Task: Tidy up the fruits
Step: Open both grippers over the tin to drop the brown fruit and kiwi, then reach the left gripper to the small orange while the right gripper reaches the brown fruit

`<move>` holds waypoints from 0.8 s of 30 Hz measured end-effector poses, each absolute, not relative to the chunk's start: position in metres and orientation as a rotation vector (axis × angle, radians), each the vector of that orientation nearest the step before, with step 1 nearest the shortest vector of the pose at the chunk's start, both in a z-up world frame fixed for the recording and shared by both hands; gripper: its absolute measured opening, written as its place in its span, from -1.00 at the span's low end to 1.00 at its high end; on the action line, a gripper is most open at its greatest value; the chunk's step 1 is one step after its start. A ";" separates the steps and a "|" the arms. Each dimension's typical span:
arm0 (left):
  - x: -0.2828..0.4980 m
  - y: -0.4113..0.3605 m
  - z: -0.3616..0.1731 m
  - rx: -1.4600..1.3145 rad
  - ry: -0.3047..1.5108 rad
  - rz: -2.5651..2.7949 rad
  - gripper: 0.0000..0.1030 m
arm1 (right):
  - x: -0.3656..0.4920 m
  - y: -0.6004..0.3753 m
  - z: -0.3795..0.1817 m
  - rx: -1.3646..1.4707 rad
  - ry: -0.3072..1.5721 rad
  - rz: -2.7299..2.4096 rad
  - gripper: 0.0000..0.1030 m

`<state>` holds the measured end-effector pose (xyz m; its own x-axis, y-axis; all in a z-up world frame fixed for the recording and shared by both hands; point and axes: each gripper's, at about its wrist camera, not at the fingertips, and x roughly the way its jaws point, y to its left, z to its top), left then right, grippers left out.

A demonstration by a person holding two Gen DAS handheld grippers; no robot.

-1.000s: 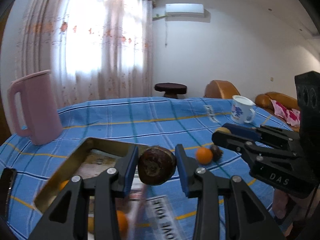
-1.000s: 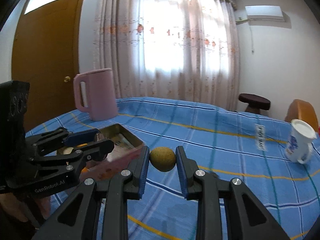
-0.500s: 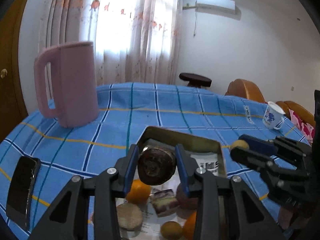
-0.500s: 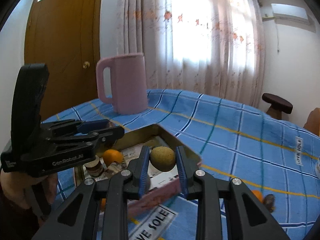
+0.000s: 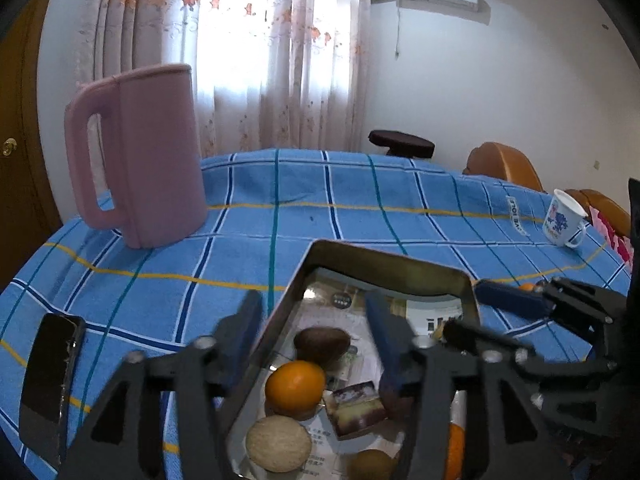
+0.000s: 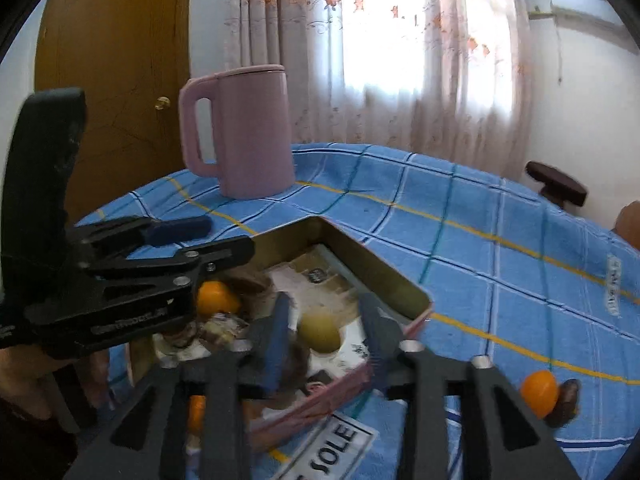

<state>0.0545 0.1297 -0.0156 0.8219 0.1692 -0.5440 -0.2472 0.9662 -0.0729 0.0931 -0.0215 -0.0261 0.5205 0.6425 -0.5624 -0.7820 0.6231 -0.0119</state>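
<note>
Left wrist view: the left gripper (image 5: 314, 320) gapes, holding nothing, above the metal tin (image 5: 384, 266), where a brown fruit (image 5: 322, 345) and an orange (image 5: 295, 385) lie.

Right wrist view: the right gripper (image 6: 325, 318) is spread wide over a yellow-green fruit (image 6: 320, 333) in the tin.

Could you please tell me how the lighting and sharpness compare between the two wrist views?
Left wrist view: the window is blown out behind the curtain, yet the tin and pink jug stay sharp. Right wrist view: motion blur smears the right gripper and the yellow-green fruit; fisheye bending in both.
</note>
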 end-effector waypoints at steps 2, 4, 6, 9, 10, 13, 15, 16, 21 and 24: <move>0.051 0.126 -0.012 -0.144 0.543 0.223 0.42 | 0.090 -0.031 -0.021 -0.259 0.538 0.880 0.22; 0.048 0.119 -0.008 -0.148 0.527 0.209 0.44 | 0.087 -0.044 -0.016 -0.268 0.519 0.861 0.22; 0.047 0.107 -0.005 -0.140 0.519 0.189 0.52 | 0.087 -0.059 -0.014 -0.298 0.495 0.818 0.22; 0.048 0.085 -0.002 -0.123 0.508 0.150 0.57 | 0.102 -0.095 -0.013 -0.304 0.502 0.706 0.22; 0.050 0.076 -0.002 -0.118 0.507 0.134 0.59 | 0.111 -0.112 -0.014 -0.289 0.511 0.647 0.22; 0.057 0.047 -0.001 -0.087 0.508 0.090 0.66 | 0.137 -0.150 -0.019 -0.225 0.549 0.516 0.22; 0.062 0.030 -0.001 -0.061 0.513 0.067 0.73 | 0.150 -0.164 -0.025 -0.193 0.593 0.479 0.22; 0.064 0.023 -0.001 -0.049 0.514 0.062 0.73 | 0.156 -0.170 -0.029 -0.179 0.614 0.472 0.22; 0.076 0.003 -0.003 -0.017 0.528 0.048 0.73 | 0.167 -0.169 -0.040 -0.157 0.677 0.481 0.22; 0.081 -0.003 -0.005 -0.009 0.537 0.047 0.73 | 0.173 -0.164 -0.044 -0.156 0.707 0.483 0.22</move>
<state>0.0808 -0.0030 -0.0050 0.8584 0.0425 -0.5113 -0.0472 0.9989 0.0038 0.1728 -0.1638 -0.0438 0.6561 0.3726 -0.6563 -0.4763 0.8790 0.0229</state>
